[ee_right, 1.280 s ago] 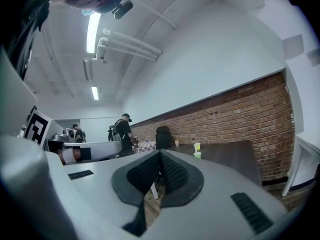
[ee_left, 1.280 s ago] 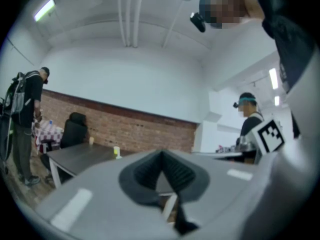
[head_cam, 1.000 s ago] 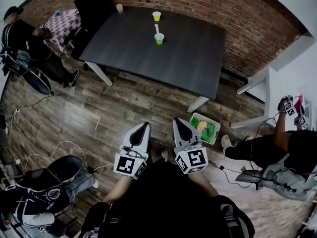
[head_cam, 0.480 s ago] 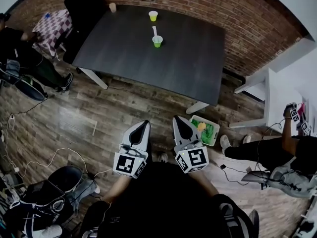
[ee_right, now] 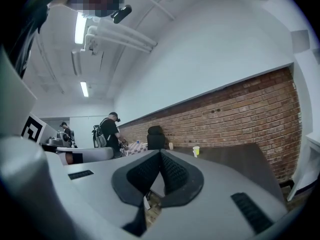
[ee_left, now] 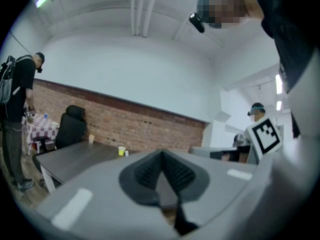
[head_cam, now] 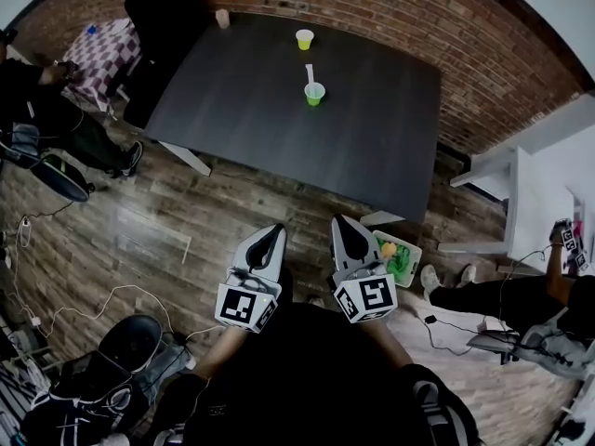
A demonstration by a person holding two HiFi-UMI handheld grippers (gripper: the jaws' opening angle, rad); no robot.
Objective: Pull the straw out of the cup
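Observation:
A green cup (head_cam: 314,93) with a white straw (head_cam: 310,72) standing in it sits on the dark table (head_cam: 279,110), toward its far side. A yellow cup (head_cam: 304,38) stands behind it near the brick wall. My left gripper (head_cam: 272,235) and right gripper (head_cam: 342,224) are held side by side over the wooden floor, well short of the table. Both are shut with nothing between the jaws. In the left gripper view the gripper (ee_left: 161,154) points at the table with the yellow cup (ee_left: 121,151) far off. The right gripper (ee_right: 160,154) view also shows the yellow cup (ee_right: 196,150) in the distance.
A black office chair (head_cam: 167,7) and a small white cup (head_cam: 222,17) are at the table's far left corner. A white bin with green contents (head_cam: 398,256) lies on the floor by the table leg. A white table (head_cam: 521,193) stands right. People and cables are around the edges.
The table and cups have shifted right and slightly lower in the head view, a little nearer. Both grippers keep the same shut pose side by side.

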